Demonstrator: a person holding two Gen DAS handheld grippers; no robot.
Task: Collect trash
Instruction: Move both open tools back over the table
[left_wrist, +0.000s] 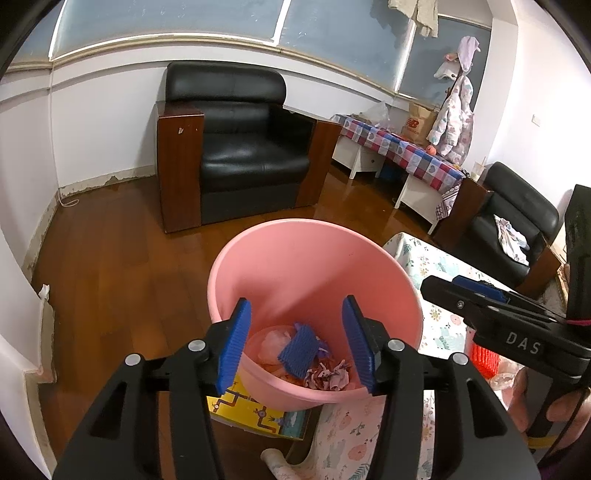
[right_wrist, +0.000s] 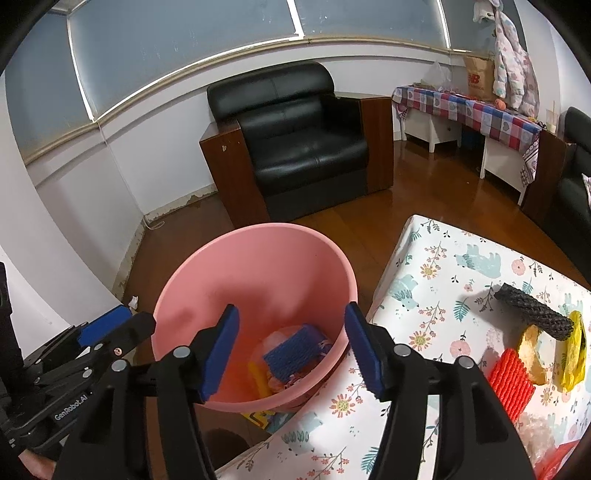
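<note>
A pink bin (left_wrist: 314, 258) (right_wrist: 255, 266) stands on the floor beside the table's left edge. Inside lie a blue foam net (left_wrist: 300, 349) (right_wrist: 291, 350), crumpled paper (left_wrist: 330, 376) and clear plastic. My left gripper (left_wrist: 301, 345) is open and empty above the bin's near rim. My right gripper (right_wrist: 291, 350) is open and empty, also over the bin; it shows in the left wrist view (left_wrist: 491, 306). On the table (right_wrist: 436, 280) lie a black foam net (right_wrist: 533, 314), a red foam net (right_wrist: 511, 382) (left_wrist: 484, 360), a yellow bag (right_wrist: 574, 350) and a bread-like scrap (right_wrist: 532, 354).
A black armchair (left_wrist: 240, 147) (right_wrist: 303, 140) stands behind the bin. A bench with a checked cloth (left_wrist: 406, 147) (right_wrist: 476, 107) lines the far wall. A second black chair (left_wrist: 517, 225) is at right. A colourful box (left_wrist: 258, 413) lies under the bin.
</note>
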